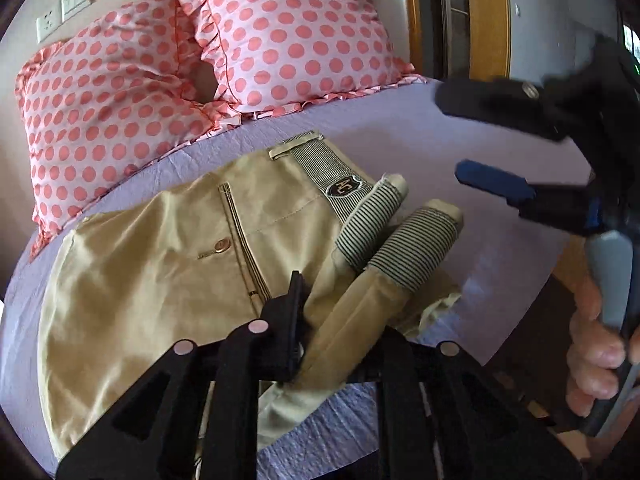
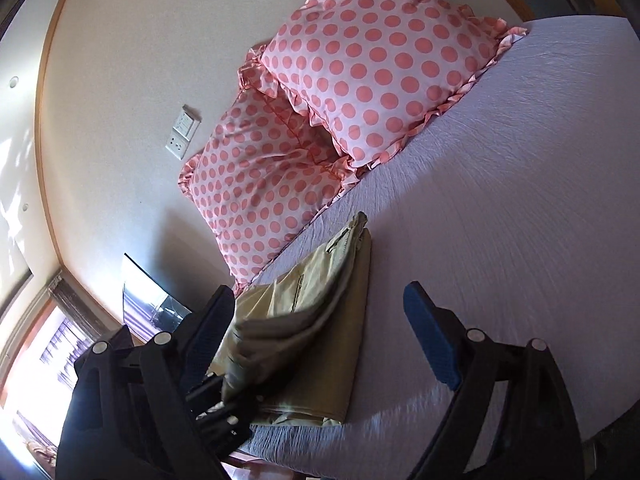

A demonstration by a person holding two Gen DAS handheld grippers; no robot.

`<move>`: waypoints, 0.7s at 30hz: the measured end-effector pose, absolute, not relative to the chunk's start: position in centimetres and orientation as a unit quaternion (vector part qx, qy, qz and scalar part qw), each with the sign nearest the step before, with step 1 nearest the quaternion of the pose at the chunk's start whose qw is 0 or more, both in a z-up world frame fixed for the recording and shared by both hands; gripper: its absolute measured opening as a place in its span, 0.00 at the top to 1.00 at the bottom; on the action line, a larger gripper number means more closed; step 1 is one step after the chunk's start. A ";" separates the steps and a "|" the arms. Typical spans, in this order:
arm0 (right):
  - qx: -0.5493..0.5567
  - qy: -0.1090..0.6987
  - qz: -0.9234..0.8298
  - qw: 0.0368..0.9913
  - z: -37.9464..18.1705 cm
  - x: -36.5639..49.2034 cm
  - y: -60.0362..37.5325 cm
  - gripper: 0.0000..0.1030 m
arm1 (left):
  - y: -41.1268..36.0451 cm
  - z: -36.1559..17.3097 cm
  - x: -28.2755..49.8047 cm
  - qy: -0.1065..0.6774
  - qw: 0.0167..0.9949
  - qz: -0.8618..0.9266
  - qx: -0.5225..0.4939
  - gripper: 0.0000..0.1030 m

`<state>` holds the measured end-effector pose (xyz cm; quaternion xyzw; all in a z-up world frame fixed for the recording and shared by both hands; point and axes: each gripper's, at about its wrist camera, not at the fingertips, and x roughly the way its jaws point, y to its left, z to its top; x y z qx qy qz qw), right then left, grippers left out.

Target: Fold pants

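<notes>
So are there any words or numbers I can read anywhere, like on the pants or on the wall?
Black shield-shaped badge on the striped waistband of the folded khaki cotton pants: pale marks inside, too small to read for sure.
Round brass-coloured button on the pants: too small to tell if it carries writing.
White wall switch and socket plates: no readable text.
Nothing else in either view carries words or numbers.

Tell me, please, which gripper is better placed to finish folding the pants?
Left, probably: the left gripper already clamps the pants by the leg ends, while the right gripper hangs open above the bed.
</notes>
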<state>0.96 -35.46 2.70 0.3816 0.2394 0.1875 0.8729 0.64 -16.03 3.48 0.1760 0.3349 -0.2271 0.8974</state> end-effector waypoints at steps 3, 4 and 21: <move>0.371 0.289 0.204 0.859 2.7 3.7 -34.4 0.15 | -14.0 4.9 -0.6 0.329 0.887 -0.294 0.137 0.46; 0.362 0.303 0.206 0.857 2.6 4.4 -34.0 0.15 | -12.6 5.6 -1.2 0.331 0.879 -0.327 0.105 0.41; 0.298 0.393 0.200 0.847 1.8 10.6 -31.4 0.55 | 12.1 3.7 13.4 0.474 0.839 -0.192 -0.188 0.27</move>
